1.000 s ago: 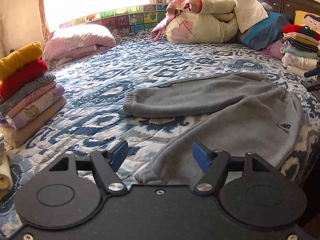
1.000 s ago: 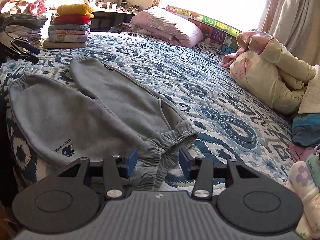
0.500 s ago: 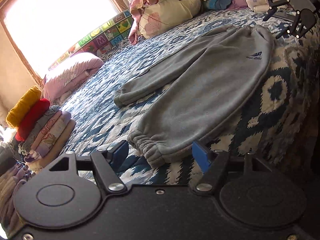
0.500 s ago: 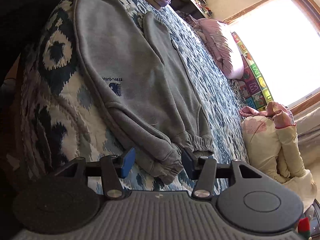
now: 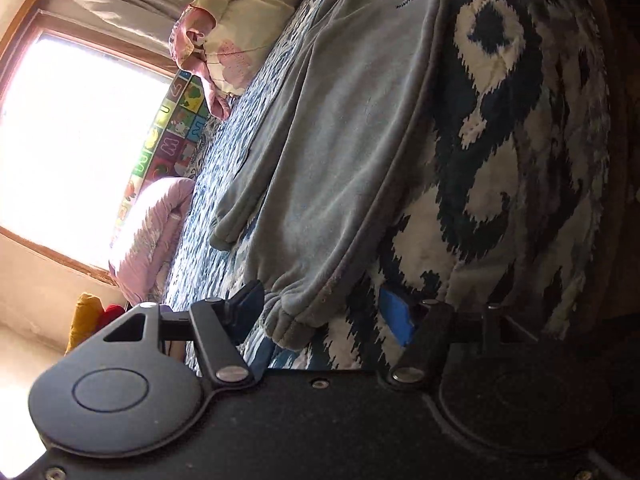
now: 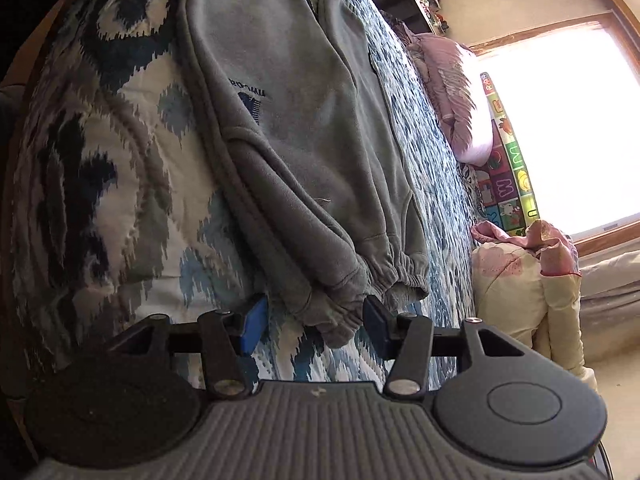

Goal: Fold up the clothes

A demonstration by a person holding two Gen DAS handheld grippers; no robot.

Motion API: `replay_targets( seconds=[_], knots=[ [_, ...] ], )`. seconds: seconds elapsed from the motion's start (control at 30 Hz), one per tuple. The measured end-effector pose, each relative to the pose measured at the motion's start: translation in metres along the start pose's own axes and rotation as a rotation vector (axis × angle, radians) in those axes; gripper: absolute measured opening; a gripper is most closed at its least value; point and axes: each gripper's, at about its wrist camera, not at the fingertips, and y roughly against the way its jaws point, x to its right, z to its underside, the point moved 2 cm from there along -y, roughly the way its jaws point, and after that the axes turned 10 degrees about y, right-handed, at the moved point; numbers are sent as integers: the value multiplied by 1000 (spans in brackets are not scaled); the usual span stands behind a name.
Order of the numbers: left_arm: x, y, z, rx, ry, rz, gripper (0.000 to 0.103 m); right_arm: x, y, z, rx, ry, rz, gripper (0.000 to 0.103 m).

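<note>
Though spread flat, grey sweatpants (image 5: 340, 152) rumpled.

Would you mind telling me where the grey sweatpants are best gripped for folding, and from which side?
Grip the grey sweatpants at the two ends nearest the bed edge: the leg cuff in front of the left gripper and the gathered waistband before the right gripper. Come in low from the bed's edge; both bunched ends offer thick cloth to pinch.

Grey fleece sweatpants (image 5: 340, 152) (image 6: 304, 128) lie flat on bedspread nr bed edge, legs splayed apart, dark logo nr waistband, elastic cuffs & waistband gathered.
</note>
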Motion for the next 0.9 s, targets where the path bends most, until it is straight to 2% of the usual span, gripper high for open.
replay_targets(
  seconds=[0.13,0.3,0.37,0.47,0.5,0.57,0.67,0.73,0.8,0.9],
  knots=[
    [-3,-2,4,21,15,-13,58,0,-1,-2,12,12,14,49],
    [-5,0,7,41,64,-18,57,1,-2,-4,28,27,31,44],
    [-8,0,7,43,84,-17,51,1,-2,-5,34,33,38,44],
    [-15,2,7,52,117,-11,36,2,-3,-7,43,42,48,40],
    [-18,2,7,55,128,-10,29,2,-3,-7,46,45,52,34],
    [-19,5,2,66,163,-9,24,2,-3,-8,52,51,58,27],
    [-32,9,-5,89,237,-11,20,15,9,-11,75,-11,76,24],
    [-46,10,-12,104,299,-15,18,17,11,11,86,-52,81,22],
    [-62,9,-19,114,365,-21,16,28,16,13,95,-93,86,22],
    [-88,-5,-33,123,465,-38,14,56,19,15,114,-224,85,21]
  ],
)
